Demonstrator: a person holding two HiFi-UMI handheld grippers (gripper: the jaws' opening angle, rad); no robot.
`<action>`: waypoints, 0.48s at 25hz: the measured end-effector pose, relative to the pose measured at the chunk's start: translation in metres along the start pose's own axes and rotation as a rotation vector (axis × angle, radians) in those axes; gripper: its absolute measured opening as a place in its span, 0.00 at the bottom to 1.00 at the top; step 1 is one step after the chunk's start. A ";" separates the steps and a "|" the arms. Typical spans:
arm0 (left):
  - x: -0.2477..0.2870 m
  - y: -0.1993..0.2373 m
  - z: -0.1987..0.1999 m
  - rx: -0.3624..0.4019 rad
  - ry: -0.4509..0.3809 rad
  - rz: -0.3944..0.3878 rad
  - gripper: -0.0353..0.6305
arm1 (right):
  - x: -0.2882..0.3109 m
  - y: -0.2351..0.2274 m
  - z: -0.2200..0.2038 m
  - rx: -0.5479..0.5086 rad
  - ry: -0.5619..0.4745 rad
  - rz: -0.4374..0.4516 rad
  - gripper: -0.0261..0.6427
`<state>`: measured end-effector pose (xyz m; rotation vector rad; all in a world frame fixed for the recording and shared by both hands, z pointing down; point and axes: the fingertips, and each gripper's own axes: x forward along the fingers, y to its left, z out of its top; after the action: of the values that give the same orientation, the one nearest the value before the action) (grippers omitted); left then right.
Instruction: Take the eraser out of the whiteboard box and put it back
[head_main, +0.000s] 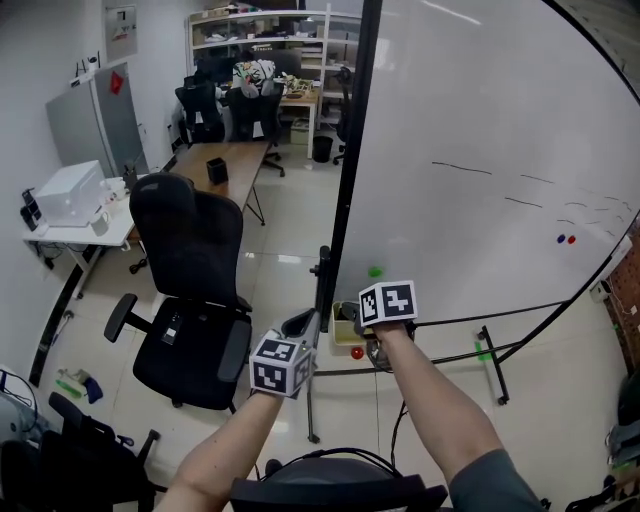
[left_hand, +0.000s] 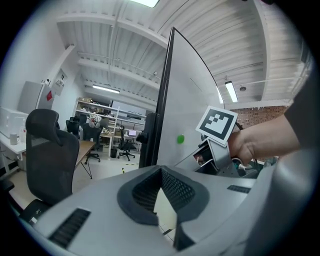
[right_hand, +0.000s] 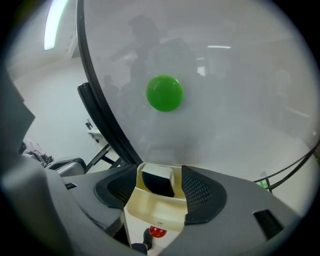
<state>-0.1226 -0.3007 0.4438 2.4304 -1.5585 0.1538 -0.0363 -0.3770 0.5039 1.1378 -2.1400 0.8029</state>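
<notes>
The cream whiteboard box hangs at the bottom left corner of the whiteboard. A dark eraser with a pale top stands inside it. My right gripper is open just above the box, its pads either side of the box and clear of the eraser. In the head view the right gripper hangs over the box. My left gripper is held level to the left of the board's edge, fingertips together with nothing between them. The left gripper view shows the left gripper and the right gripper beyond it.
A green magnet sticks on the board above the box, a red magnet below it. A black office chair stands left of the board's stand. Desks and shelves fill the far room.
</notes>
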 end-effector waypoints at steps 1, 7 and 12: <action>0.000 -0.002 0.002 0.003 -0.001 0.001 0.10 | -0.004 0.002 0.000 0.000 -0.009 0.009 0.50; -0.005 -0.017 0.008 -0.012 -0.008 0.005 0.10 | -0.042 0.007 0.009 -0.052 -0.175 0.034 0.50; -0.018 -0.033 0.028 -0.030 -0.047 0.005 0.10 | -0.090 0.036 0.019 -0.144 -0.360 0.188 0.33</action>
<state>-0.1015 -0.2793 0.4077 2.4241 -1.5745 0.0739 -0.0285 -0.3286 0.4184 1.0817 -2.5871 0.5412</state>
